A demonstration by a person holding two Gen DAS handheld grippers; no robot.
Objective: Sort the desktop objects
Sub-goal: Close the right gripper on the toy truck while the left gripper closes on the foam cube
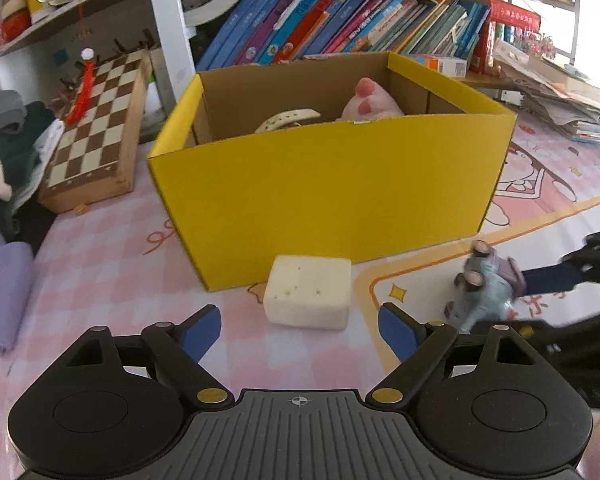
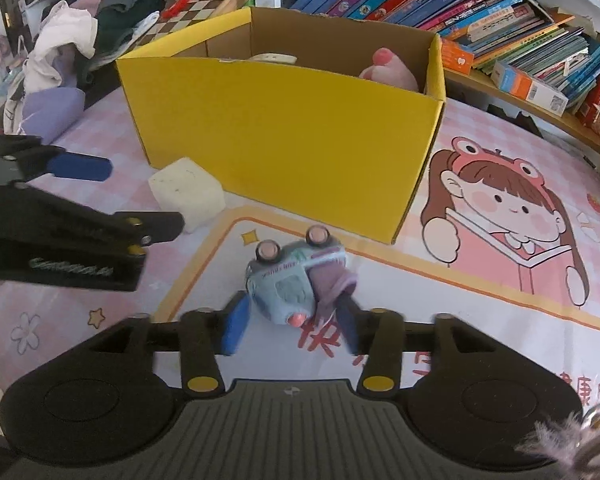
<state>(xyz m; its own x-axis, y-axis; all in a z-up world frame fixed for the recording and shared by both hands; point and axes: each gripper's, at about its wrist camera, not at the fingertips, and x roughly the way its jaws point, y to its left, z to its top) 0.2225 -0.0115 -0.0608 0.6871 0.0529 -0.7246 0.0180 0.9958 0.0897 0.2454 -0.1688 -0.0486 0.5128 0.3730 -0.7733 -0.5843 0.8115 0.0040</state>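
Right gripper (image 2: 292,326), blue-padded black fingers closed around small pale-blue plush toy with pink-tipped eye stalks and purple cloth (image 2: 296,280), toy at 6 o'clock of yellow corrugated cardboard box (image 2: 284,136), just above mat. Left gripper (image 1: 300,330) wide open, nothing held, fingers pointing at cream porous sponge block (image 1: 308,296) lying against box front. Inside box: pink plush paw (image 1: 370,102), white perforated strap (image 1: 288,118). Surface: glossy pink checked cartoon desk mat (image 2: 500,280). At 12 o'clock, shelf of leaning books (image 1: 340,20); wooden chessboard (image 1: 96,124) at 10 o'clock; heaped clothes (image 2: 80,36) beyond.
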